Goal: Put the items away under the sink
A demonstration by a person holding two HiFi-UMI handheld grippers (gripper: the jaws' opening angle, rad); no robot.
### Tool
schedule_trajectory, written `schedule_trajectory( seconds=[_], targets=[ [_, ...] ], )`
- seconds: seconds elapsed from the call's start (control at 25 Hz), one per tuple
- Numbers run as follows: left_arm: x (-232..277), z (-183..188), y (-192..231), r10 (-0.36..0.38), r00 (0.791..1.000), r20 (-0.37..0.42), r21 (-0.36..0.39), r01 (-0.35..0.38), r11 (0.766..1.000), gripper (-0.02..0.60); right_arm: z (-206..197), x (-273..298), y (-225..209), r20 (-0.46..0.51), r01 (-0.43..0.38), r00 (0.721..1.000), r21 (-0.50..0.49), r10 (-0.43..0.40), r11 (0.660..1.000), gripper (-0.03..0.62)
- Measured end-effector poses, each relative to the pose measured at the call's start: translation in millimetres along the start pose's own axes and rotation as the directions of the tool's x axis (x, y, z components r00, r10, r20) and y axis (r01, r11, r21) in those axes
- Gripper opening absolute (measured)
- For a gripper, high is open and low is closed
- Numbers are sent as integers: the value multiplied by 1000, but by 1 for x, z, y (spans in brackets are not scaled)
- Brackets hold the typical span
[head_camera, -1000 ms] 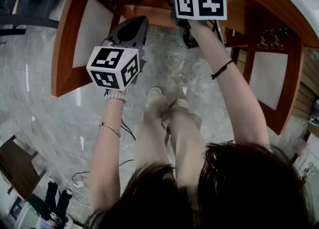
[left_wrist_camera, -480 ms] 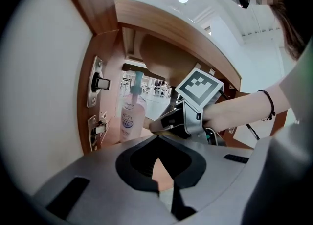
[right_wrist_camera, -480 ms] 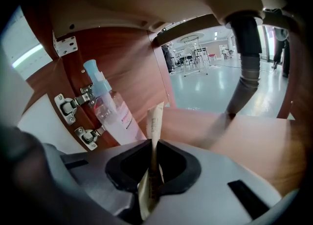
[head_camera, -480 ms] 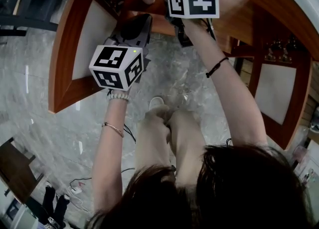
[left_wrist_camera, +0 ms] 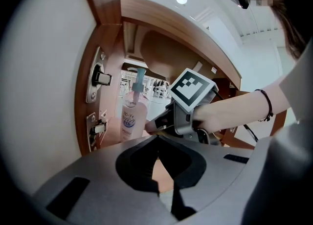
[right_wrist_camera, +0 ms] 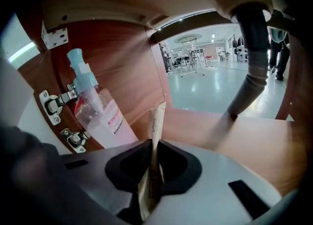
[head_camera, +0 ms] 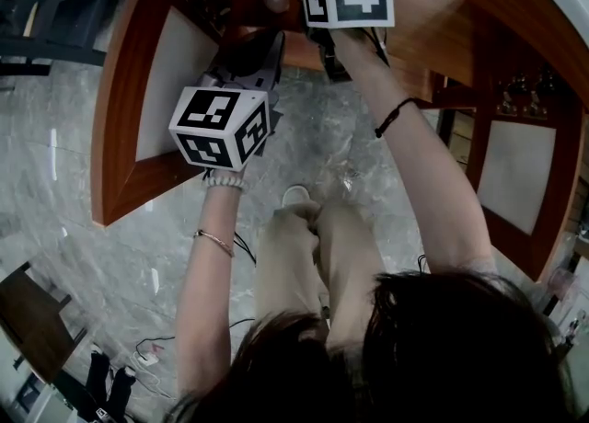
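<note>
right tongs [right_wrist_camera: 153,156] clenched on thin tube [right_wrist_camera: 157,121], left tongs [left_wrist_camera: 159,146] closed, empty. i fear tube topples or knocks pump bottle [right_wrist_camera: 100,119] if released upright.

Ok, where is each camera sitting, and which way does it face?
Head view: on the person's head, facing steeply down at the open cabinet door; hair, arms, legs show.
Left gripper view: on the left hand-held gripper, facing the pump bottle; the right hand-held gripper and forearm show.
Right gripper view: on the right one, facing bottle and drain pipe; jaws clamp a packet.
Shared: both gripper views show the bottle.
</note>
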State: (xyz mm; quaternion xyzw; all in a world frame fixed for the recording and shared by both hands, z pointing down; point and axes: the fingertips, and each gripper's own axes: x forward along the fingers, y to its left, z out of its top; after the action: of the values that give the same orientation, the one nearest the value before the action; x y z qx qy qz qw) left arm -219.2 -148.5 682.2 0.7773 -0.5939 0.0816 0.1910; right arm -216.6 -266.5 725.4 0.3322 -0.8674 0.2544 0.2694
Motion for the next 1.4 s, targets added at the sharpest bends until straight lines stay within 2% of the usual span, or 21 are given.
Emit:
schedule_trajectory(
  seconds=[0.64,0.88,1.4],
  targets=[
    [7,-2,6,-8,1000,-2,-3,8,1000,2,6,14,2,14,2,1000,-60,-1,998,64],
    [7,-1,6,-11,1000,-9,-9,11,1000,3,8,13,6,22,-4,1000,-95,6,996,114],
    [-13,25,-22,-26,999,-44,-34,25,999,3,10,-38,20,0,-40,999,-105,40,994,118]
  ],
)
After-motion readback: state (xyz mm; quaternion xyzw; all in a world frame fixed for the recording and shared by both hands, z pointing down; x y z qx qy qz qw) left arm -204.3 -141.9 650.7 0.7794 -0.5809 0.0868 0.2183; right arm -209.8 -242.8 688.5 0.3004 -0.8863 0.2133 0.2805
